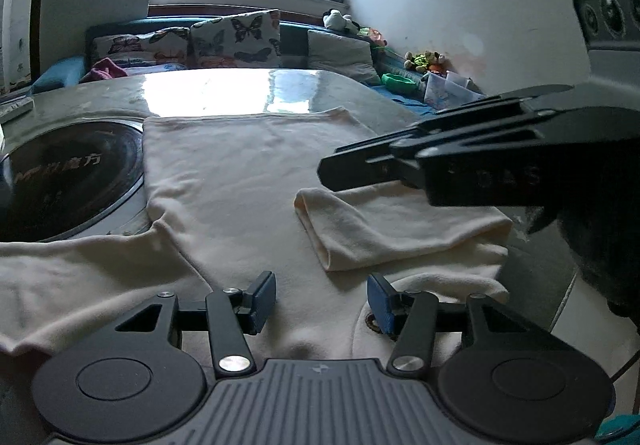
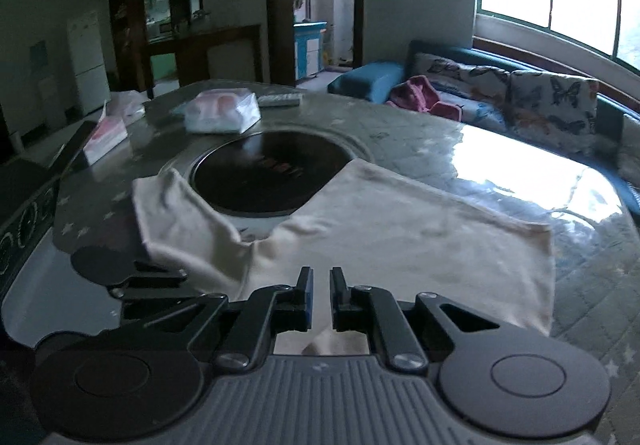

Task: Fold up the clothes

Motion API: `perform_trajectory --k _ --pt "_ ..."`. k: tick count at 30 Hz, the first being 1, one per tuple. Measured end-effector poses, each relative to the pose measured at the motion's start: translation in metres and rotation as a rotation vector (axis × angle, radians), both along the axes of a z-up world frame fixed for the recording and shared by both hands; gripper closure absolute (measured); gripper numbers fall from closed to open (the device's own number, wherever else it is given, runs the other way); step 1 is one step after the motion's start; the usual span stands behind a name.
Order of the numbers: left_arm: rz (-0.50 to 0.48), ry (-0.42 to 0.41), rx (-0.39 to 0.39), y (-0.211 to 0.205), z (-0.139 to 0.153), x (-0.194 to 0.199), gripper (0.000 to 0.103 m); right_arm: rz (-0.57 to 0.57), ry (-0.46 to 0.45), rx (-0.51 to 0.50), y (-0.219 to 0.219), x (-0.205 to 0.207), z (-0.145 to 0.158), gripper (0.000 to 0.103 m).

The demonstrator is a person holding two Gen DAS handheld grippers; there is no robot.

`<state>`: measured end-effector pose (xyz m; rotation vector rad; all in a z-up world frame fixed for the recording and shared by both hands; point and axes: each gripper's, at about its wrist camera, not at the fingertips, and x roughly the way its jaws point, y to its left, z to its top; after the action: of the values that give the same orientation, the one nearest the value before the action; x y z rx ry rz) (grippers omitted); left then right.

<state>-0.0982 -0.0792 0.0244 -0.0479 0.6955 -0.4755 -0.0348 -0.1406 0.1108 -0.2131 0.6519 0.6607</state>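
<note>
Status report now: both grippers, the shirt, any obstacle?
Left gripper open above cream shirt. Right gripper narrow gap, empty. Right sleeve folded in. No obstacle.

Left gripper (image 1: 322,299): grey ribbed base plate, two black round discs at its sides, black linkage arms with silver screws, blue pads on the fingers (image 1: 382,301). Right gripper (image 2: 321,295): same build, grey ribbed plate, black discs, black links, silver screw heads, blue pad edge on one finger. Seen from the left wrist view, its black side carries faint embossed letters.
</note>
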Motion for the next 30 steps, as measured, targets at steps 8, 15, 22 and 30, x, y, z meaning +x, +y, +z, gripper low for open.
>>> perform_trajectory --k 8,15,22,30 --pt "-0.019 -0.022 0.010 -0.010 0.004 0.011 0.051 -0.154 -0.009 -0.038 -0.062 -0.012 0.001 0.063" --pt "-0.062 -0.021 0.051 -0.032 -0.001 0.017 0.076 -0.298 0.022 -0.101 -0.117 -0.035 -0.020 0.044" --pt "-0.048 -0.076 0.075 -0.038 0.017 0.022 0.101 -0.347 0.038 -0.097 -0.137 -0.046 -0.039 0.037" --pt "-0.132 -0.252 0.076 -0.071 0.089 0.038 0.101 -0.379 0.019 -0.034 -0.143 -0.047 -0.046 0.032"
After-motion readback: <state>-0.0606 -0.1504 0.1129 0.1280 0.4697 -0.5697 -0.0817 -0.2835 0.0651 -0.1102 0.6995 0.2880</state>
